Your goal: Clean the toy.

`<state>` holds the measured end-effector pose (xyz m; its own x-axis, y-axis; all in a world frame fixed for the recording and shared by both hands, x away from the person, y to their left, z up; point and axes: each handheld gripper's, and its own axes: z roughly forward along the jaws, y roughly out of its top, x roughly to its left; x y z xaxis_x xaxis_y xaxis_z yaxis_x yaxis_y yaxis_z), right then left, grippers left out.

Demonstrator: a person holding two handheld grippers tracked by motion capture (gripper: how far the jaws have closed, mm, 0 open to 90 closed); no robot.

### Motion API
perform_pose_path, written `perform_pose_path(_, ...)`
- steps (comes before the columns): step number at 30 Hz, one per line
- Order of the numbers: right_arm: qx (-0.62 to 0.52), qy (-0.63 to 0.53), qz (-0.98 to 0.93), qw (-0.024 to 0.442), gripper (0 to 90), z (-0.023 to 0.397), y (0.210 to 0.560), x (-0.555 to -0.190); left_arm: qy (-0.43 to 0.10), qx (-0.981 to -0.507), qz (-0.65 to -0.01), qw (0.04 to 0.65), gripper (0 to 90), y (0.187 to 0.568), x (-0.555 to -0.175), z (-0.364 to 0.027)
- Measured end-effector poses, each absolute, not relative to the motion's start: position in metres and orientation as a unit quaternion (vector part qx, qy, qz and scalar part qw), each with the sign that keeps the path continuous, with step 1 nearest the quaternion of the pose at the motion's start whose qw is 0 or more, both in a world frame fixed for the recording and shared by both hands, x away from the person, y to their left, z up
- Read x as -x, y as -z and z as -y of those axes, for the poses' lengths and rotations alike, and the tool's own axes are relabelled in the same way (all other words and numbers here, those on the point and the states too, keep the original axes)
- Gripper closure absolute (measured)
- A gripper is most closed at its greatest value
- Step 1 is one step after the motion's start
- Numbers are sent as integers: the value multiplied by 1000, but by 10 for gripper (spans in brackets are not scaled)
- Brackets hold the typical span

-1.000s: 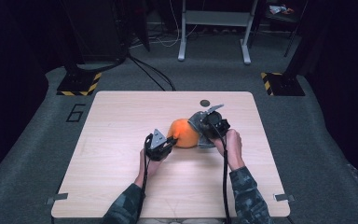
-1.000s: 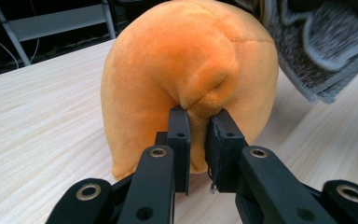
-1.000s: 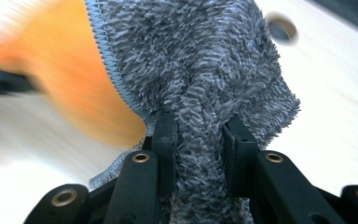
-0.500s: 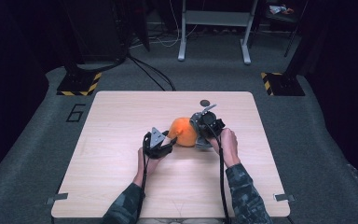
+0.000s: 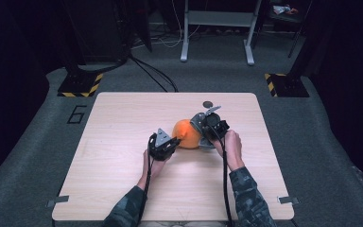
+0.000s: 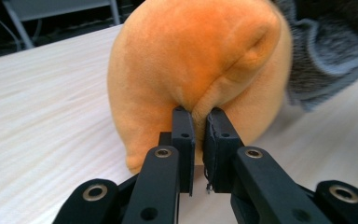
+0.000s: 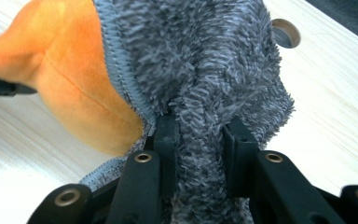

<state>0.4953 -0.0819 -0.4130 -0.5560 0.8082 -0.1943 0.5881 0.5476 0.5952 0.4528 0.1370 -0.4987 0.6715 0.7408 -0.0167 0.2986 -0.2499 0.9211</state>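
The table [image 5: 123, 189] just works as a base here, with the orange plush toy [image 5: 185, 132] sitting near its middle, half tucked into a fuzzy grey cover [image 7: 205, 60]. The right tongs [image 7: 201, 133] pinch a fold of that cover, probably to anchor it. The left tongs [image 6: 199, 126] have just closed on a pinch of orange plush, so it looks like the two are meant to be pulled apart.

Orange plush toy [image 6: 191, 60] velvety; grey cover [image 7: 205, 60] fuzzy.
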Motion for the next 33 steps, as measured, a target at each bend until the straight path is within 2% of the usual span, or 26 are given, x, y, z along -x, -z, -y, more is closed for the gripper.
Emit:
perform_pose_path(1, -409, -234, -849, 238, 708, 86, 409, -494, -197, -752, -340, 529, 838, 494, -447, -138)
perform_pose_path(5, -415, -235, -848, 231, 706, 88, 411, -497, -188, -748, -338, 539, 836, 495, -446, -137)
perform_pose_path(9, -416, -235, -849, 226, 705, 89, 412, -499, -195, -751, -335, 535, 835, 498, -450, -141)
perform_pose_path(13, -403, -245, -850, 236, 704, 81, 398, -486, -200, -750, -338, 531, 833, 499, -451, -141)
perform_pose_path(17, -368, -270, -861, 226, 704, 63, 385, -471, -207, -750, -337, 530, 832, 499, -450, -139)
perform_pose_path(22, -353, -262, -870, 224, 705, 46, 392, -471, -214, -753, -335, 524, 830, 501, -451, -140)
perform_pose_path(33, -393, -248, -861, 207, 705, 68, 408, -486, -213, -751, -337, 527, 828, 504, -453, -144)
